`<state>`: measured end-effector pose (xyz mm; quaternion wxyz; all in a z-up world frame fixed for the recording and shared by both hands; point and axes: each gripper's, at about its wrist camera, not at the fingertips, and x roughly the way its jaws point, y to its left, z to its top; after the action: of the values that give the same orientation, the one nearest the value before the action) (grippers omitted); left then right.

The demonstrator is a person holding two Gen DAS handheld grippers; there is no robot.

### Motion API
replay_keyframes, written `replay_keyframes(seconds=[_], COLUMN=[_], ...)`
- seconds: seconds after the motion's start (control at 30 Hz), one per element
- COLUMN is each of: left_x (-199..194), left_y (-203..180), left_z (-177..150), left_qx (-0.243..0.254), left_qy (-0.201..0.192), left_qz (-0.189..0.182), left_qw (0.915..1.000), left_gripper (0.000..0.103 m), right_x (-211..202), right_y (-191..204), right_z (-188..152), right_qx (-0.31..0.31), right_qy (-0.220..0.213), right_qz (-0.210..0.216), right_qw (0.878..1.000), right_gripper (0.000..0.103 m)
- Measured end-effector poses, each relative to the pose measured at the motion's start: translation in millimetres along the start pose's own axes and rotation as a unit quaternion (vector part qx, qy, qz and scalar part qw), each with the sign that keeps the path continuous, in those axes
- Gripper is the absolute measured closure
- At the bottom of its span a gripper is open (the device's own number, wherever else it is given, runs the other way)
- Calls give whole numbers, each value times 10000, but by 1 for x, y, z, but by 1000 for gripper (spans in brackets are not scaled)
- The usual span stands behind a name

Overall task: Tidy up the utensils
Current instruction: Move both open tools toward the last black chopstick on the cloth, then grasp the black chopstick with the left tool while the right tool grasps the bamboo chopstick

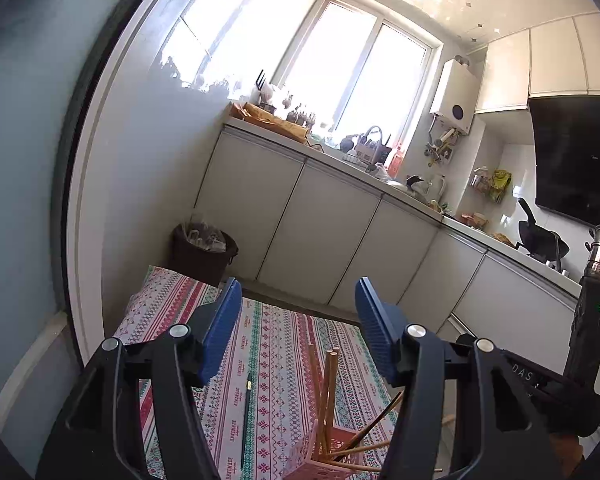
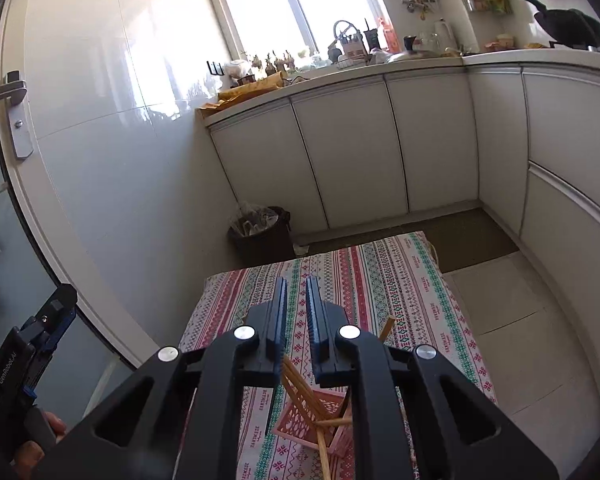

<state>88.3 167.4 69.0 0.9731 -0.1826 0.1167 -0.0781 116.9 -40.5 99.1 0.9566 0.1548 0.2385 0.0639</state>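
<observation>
With chopsticks [image 1: 329,396] standing in the pink basket [image 1: 320,456], the left gripper [image 1: 298,316] hovers spread while the right gripper [image 2: 296,308] hovers nearly pressed together, both empty above the surface [image 1: 276,344].

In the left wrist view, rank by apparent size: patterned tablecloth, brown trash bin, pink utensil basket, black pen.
1. patterned tablecloth
2. brown trash bin
3. pink utensil basket, cut off by the frame edge, so unsure
4. black pen
</observation>
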Motion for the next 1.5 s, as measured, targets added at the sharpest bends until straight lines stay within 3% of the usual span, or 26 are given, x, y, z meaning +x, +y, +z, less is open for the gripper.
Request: replay_keyframes(seconds=[0.03, 0.1, 0.13, 0.3, 0.43, 0.53, 0.57, 0.63, 0.77, 0.87, 0.93, 1.03, 1.07, 1.17, 1.23, 1.43, 1.47, 1.5], left_x=[1, 5, 8, 21, 30, 48, 56, 77, 128, 169, 196, 235, 247, 282, 301, 329, 328, 329], left_y=[1, 2, 3, 9, 10, 11, 13, 21, 51, 72, 81, 82, 82, 79, 77, 76, 75, 74], left_z=[0, -1, -2, -7, -10, -20, -25, -39, -71, -87, -96, -110, -115, -135, -144, -164, -165, -165], left_qx=[-9, -24, -48, -194, -79, 124, 146, 168, -144, -298, -385, -188, -156, -3, 124, 211, 339, 438], left_qy=[19, 134, 218, 575, 846, 1337, 1524, 1965, 3031, 3631, 3996, 4293, 4379, 4594, 4676, 4818, 4749, 4749], left_qz=[27, 89, 113, 166, 266, 430, 460, 504, 548, 616, 590, 586, 621, 610, 586, 597, 607, 663], left_qw=[10000, 9999, 9997, 9980, 9960, 9900, 9871, 9791, 9513, 9292, 9140, 9011, 8967, 8861, 8819, 8740, 8773, 8765], left_gripper=[45, 45, 45, 44, 34, 28, 28, 28, 28, 28, 40, 51, 51, 68, 83, 84, 84, 93], right_x=[-4, -13, -19, -42, -62, -82, -88, -98, -88, -66, -48, -26, -23, -24, -25, -17, -16, -14], right_y=[-1, -5, -8, -21, -40, -61, -69, -87, -127, -164, -187, -214, -218, -219, -220, -233, -236, -237], right_z=[1, 4, 5, 11, 10, 3, -3, -18, -52, -86, -110, -130, -132, -128, -128, -133, -135, -136], right_qx=[37, 140, 216, 419, 756, 1089, 1214, 1463, 1867, 2427, 2847, 3342, 3420, 3272, 3203, 3308, 3341, 3364], right_qy=[-64, -215, -300, -523, -595, -656, -683, -654, -205, 268, 582, 1093, 1140, 1056, 1063, 1283, 1317, 1359], right_qz=[31, 69, 104, 167, 243, 326, 340, 328, 37, -116, -187, -267, -232, -380, -418, -639, -666, -709], right_qw=[10000, 9996, 9993, 9976, 9951, 9913, 9897, 9865, 9822, 9697, 9567, 9358, 9325, 9383, 9404, 9328, 9309, 9291], right_gripper=[88, 64, 60, 57, 51, 46, 39, 35, 24, 23, 23, 24, 24, 24, 24, 24, 24, 24])
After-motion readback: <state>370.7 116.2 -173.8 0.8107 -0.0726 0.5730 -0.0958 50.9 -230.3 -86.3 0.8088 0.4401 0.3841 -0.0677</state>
